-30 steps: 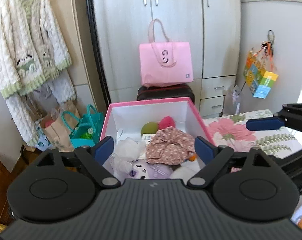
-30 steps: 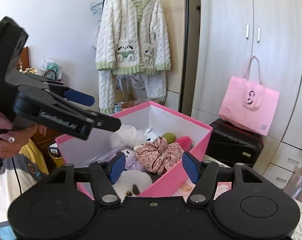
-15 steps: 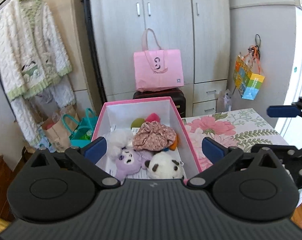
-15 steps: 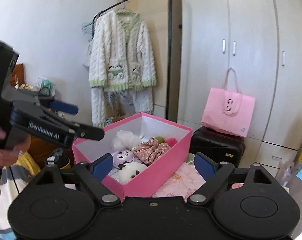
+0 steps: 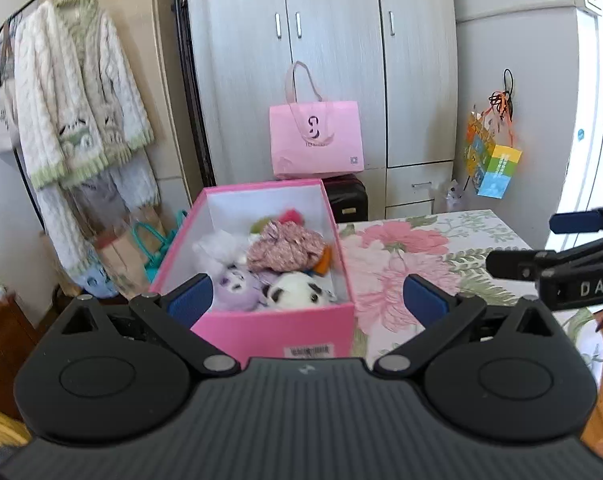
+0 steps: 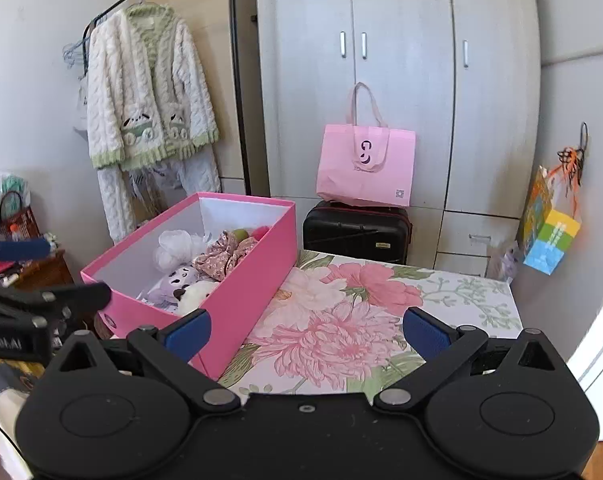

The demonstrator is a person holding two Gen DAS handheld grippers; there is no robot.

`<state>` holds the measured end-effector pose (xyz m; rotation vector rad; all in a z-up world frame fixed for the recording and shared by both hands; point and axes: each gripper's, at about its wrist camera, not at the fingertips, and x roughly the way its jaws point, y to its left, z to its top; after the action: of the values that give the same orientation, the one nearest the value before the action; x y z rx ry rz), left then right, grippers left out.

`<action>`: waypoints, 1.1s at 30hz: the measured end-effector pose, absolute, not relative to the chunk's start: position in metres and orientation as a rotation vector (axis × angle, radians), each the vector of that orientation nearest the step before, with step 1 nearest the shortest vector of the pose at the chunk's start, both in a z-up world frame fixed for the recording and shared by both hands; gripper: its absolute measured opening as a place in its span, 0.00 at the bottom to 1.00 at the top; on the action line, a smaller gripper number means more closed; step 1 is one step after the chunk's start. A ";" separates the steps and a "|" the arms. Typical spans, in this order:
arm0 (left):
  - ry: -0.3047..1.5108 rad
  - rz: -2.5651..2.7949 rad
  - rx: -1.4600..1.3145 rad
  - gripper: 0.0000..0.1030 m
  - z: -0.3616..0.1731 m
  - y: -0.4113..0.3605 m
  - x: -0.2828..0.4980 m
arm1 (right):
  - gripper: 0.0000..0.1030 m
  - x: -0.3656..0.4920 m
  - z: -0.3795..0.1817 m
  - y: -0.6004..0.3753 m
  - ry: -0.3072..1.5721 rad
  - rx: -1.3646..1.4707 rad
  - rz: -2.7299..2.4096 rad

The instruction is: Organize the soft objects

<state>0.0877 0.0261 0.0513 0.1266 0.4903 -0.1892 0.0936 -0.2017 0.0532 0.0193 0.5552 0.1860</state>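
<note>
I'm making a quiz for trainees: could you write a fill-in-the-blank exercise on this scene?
1. The panda plush lies inside the ____ box.
2. Beside the panda plush lies a ____ plush.
3. The box stands on a cloth printed with ____.
4. The left tool and right tool both hold ____.

Missing words: pink; purple; flowers; nothing

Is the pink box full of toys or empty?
Not empty. The lidless pink box holds a panda plush, a purple plush and a floral scrunchie, piled below the rim.

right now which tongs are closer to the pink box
Left. The left tongs hover open at the pink box, at its near end; the right tongs hang open off its right side, over the floral tabletop.
</note>
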 end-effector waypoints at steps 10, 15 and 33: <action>0.523 -0.122 0.066 1.00 0.030 0.021 0.088 | 1.00 0.063 0.044 -0.212 0.543 0.042 0.000; 0.541 -0.112 0.069 1.00 0.023 0.020 0.087 | 1.00 0.053 0.041 -0.201 0.547 -0.033 -0.024; 0.537 -0.123 0.115 1.00 0.020 0.016 0.076 | 1.00 0.041 0.038 -0.193 0.555 -0.088 -0.069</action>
<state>0.0764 0.0164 0.0202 0.1153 0.5370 -0.1228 0.0409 -0.1933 0.0380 -0.0880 0.5553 -0.0686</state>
